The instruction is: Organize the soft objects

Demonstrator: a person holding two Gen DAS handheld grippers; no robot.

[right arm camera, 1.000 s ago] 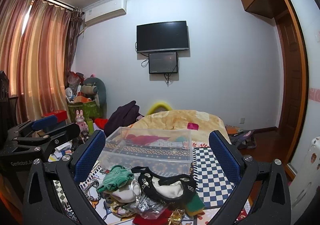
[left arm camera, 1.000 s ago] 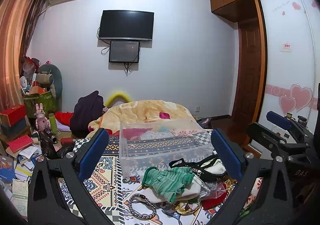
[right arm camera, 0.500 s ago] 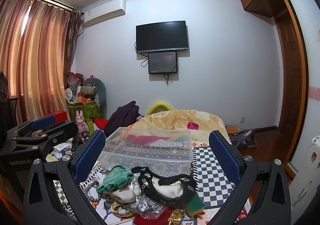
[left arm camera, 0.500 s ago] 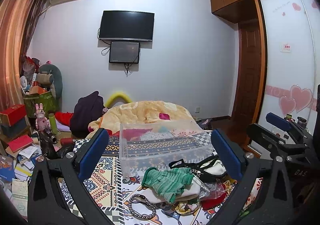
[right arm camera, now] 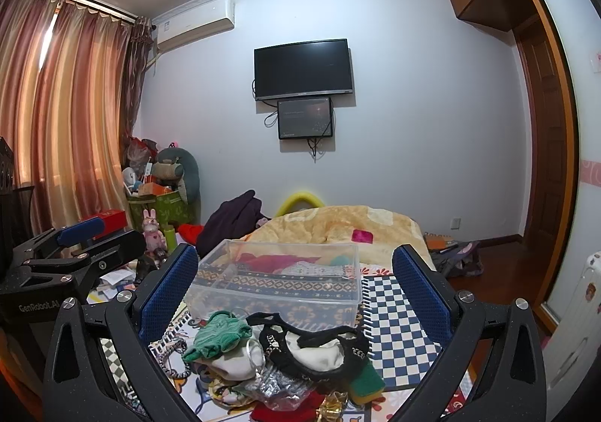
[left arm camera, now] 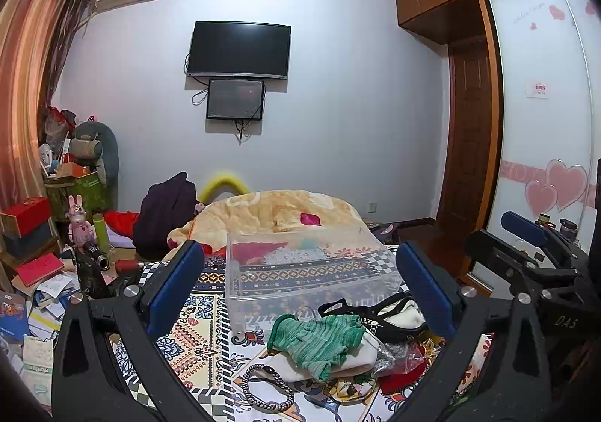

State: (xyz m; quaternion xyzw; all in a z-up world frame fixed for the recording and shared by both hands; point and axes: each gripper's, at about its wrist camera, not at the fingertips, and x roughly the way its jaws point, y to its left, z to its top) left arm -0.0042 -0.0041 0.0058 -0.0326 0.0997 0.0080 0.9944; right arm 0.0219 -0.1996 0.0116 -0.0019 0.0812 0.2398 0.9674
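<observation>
A pile of soft items lies on the patterned bedspread: a green knitted piece (left arm camera: 319, 341) (right arm camera: 218, 333), a cream cloth (right arm camera: 315, 350) with a black strap (left arm camera: 375, 313), and red fabric (left arm camera: 402, 378). Behind the pile stands a clear plastic bin (left arm camera: 308, 277) (right arm camera: 278, 279) holding red and light cloths. My left gripper (left arm camera: 300, 286) is open and empty, above the pile. My right gripper (right arm camera: 296, 290) is open and empty, also above the pile. Each gripper shows at the edge of the other's view.
A braided bracelet (left arm camera: 267, 388) lies on the bedspread at the front. A yellow blanket (left arm camera: 278, 215) and a dark garment (left arm camera: 165, 211) lie beyond the bin. Books and boxes (left arm camera: 33, 271) clutter the left side. A wardrobe (left arm camera: 541, 121) stands on the right.
</observation>
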